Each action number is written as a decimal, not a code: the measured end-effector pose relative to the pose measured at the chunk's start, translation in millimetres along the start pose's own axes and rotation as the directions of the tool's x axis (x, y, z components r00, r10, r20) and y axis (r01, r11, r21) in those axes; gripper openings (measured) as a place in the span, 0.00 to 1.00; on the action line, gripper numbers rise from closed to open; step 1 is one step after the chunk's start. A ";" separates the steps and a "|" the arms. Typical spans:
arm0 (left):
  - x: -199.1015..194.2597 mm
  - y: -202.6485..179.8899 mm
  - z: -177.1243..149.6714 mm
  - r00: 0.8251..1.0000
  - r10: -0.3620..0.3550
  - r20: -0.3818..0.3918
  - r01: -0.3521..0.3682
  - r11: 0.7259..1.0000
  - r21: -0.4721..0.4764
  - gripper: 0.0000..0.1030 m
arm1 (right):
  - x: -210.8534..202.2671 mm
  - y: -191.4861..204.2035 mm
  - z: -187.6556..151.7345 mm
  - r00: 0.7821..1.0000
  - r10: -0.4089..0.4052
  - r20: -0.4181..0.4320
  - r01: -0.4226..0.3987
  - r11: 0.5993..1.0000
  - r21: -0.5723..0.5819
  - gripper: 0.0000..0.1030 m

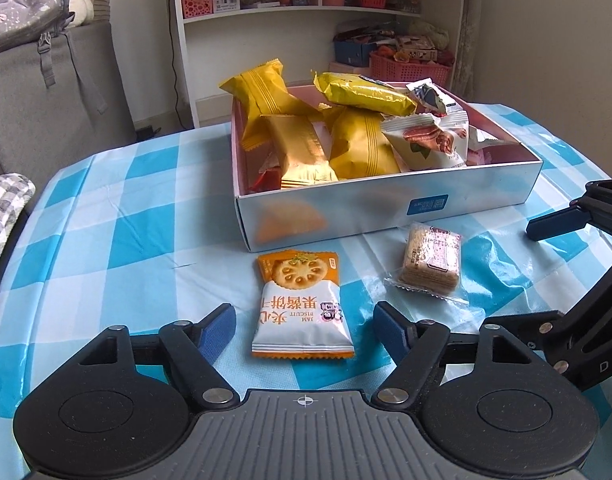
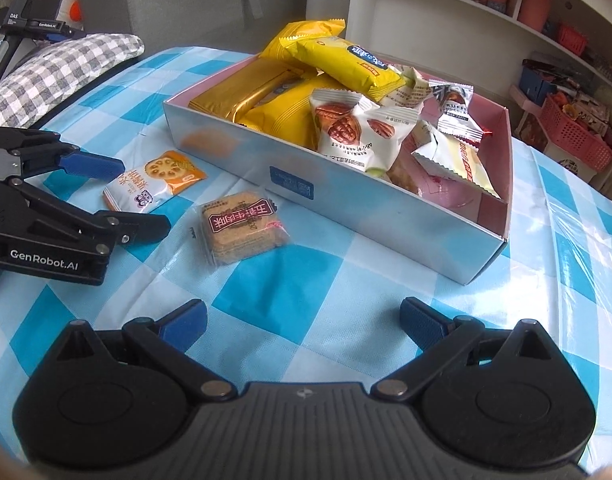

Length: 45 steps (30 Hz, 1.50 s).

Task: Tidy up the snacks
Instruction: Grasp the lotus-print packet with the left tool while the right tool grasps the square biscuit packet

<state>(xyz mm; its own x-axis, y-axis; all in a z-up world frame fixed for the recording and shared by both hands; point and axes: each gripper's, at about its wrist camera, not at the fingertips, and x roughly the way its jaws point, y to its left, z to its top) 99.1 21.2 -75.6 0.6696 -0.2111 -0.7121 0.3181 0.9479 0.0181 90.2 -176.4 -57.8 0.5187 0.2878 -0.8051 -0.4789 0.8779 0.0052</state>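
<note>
A white box [image 1: 386,210] [image 2: 241,152] with a pink inside holds several snack packs: yellow ones [image 1: 362,148] [image 2: 346,60] and a pecan pack [image 1: 430,142] [image 2: 354,128]. Two packs lie on the checked cloth in front of it: an orange-and-white jam biscuit pack [image 1: 299,304] [image 2: 153,182] and a clear-wrapped brown cracker stack [image 1: 432,262] [image 2: 241,226]. My left gripper [image 1: 303,328] [image 2: 129,196] is open, its fingers on either side of the jam biscuit pack. My right gripper [image 2: 303,320] is open and empty, low over the cloth, short of the cracker stack; its finger shows in the left wrist view [image 1: 558,222].
A blue-and-white checked cloth [image 1: 113,240] [image 2: 346,288] covers the table. A grey checked cushion [image 2: 57,76] lies at the left edge. A white shelf [image 1: 306,12] and pink baskets [image 1: 410,66] [image 2: 574,132] stand behind the table.
</note>
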 end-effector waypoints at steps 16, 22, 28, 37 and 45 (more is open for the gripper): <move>-6.5 1.1 4.0 1.000 0.015 -0.017 -0.015 0.999 -0.039 0.36 | 9.8 11.2 16.0 0.999 0.031 0.031 -0.030 0.999 -0.027 1.00; -10.1 10.3 4.0 0.999 0.018 -0.036 -0.021 0.997 -0.074 0.35 | 16.3 18.2 24.5 0.999 0.022 0.044 -0.020 0.999 -0.030 0.96; -11.9 13.4 3.4 0.999 0.017 -0.051 -0.021 0.996 -0.082 0.35 | 19.9 22.3 31.0 0.998 0.021 0.057 -0.019 0.999 -0.036 0.88; -13.1 12.2 3.5 0.998 0.017 -0.065 -0.022 0.997 -0.077 0.35 | 19.0 26.3 34.6 0.997 0.034 0.066 -0.031 0.998 -0.055 0.65; -14.3 12.6 8.3 0.997 0.019 -0.076 -0.027 0.994 -0.103 0.35 | 12.6 30.5 41.2 0.997 0.039 0.065 -0.035 0.997 -0.066 0.41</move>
<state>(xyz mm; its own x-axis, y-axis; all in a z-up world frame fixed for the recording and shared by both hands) 99.2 34.2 -59.3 0.6230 -0.1741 -0.7626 0.2293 0.9727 -0.0348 111.3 -130.2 -43.3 0.5441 0.3463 -0.7642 -0.5424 0.8401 -0.0054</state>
